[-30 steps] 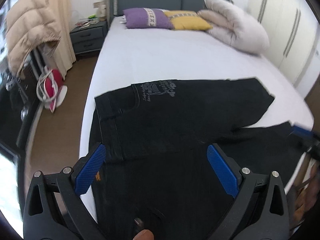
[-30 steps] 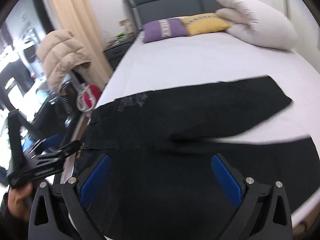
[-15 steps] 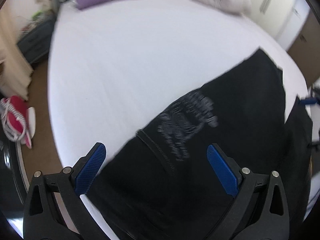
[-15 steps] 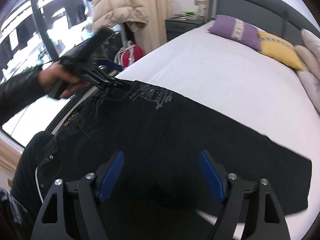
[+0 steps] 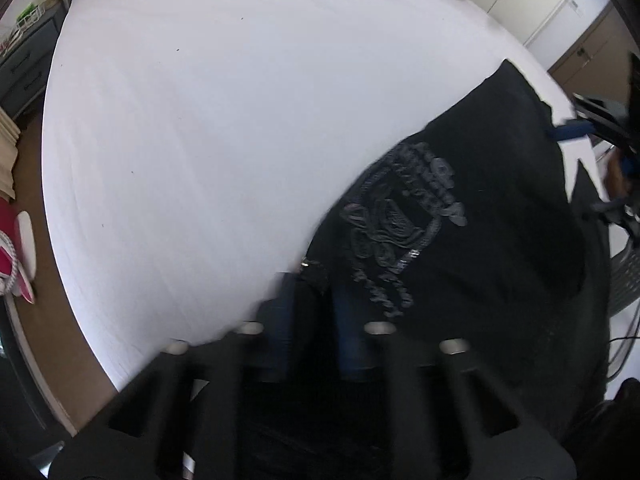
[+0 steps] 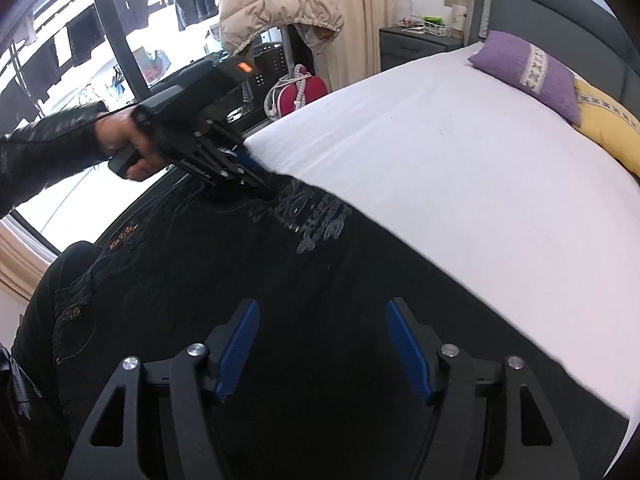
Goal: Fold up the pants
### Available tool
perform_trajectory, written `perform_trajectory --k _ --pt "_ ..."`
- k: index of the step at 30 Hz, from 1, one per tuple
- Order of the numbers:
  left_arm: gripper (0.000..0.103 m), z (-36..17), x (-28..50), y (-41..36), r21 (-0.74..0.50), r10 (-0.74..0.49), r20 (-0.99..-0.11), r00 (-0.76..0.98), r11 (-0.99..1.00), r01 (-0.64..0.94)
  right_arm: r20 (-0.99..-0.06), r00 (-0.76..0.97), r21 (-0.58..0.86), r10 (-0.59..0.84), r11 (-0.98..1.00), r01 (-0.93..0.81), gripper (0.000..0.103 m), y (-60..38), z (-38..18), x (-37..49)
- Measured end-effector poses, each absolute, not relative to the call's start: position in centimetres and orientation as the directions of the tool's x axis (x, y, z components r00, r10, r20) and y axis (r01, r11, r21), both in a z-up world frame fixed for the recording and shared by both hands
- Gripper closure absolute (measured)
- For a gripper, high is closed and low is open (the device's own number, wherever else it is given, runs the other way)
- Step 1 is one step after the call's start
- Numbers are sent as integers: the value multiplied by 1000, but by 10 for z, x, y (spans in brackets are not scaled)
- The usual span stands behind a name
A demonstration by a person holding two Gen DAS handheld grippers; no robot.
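My left claw (image 6: 260,184) pinched on pants (image 6: 248,280) waistband, clearest from right wrist; my right claw (image 6: 322,344) wide above them.

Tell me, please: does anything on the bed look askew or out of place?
Nothing looks damaged or spilled. The black pants lie slanted across the white bed, one edge hanging off it. The left tongs pinch the waistband; the right tongs hover open.

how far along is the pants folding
Early. The black pants lie spread on the white bed, with no fold visible. In hand: the left tongs are shut on the pants' waistband edge beside the grey print. The right tongs hover open above the fabric. All folds remain.
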State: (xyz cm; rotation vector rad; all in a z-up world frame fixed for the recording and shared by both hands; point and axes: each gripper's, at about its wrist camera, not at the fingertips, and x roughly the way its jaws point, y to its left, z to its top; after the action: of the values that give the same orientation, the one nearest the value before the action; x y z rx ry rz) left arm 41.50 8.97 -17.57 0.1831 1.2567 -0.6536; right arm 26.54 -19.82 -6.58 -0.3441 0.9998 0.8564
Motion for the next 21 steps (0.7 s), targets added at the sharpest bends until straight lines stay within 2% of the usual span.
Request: perform_trajectory --k 3,15,17,18,21 --pt "97 -165 400 92 -171 -359 -906 226 796 580 -855 253 105 454 628 -771 40 -185 -69 283" --pt "98 -125 339 97 -84 -423 -809 409 771 632 -935 210 -35 285 516 -856 42 -144 -92 334" --pt "98 -122 341 102 -95 -429 -806 408 774 626 -954 183 -38 239 507 -861 64 -142 -103 339" --pt "98 -124 339 100 -100 -432 -804 409 775 624 -962 173 -43 212 507 -861 87 -142 -108 341" --pt "98 -120 342 105 -109 -435 -801 411 781 615 -958 160 -11 239 526 -850 95 -146 -105 339"
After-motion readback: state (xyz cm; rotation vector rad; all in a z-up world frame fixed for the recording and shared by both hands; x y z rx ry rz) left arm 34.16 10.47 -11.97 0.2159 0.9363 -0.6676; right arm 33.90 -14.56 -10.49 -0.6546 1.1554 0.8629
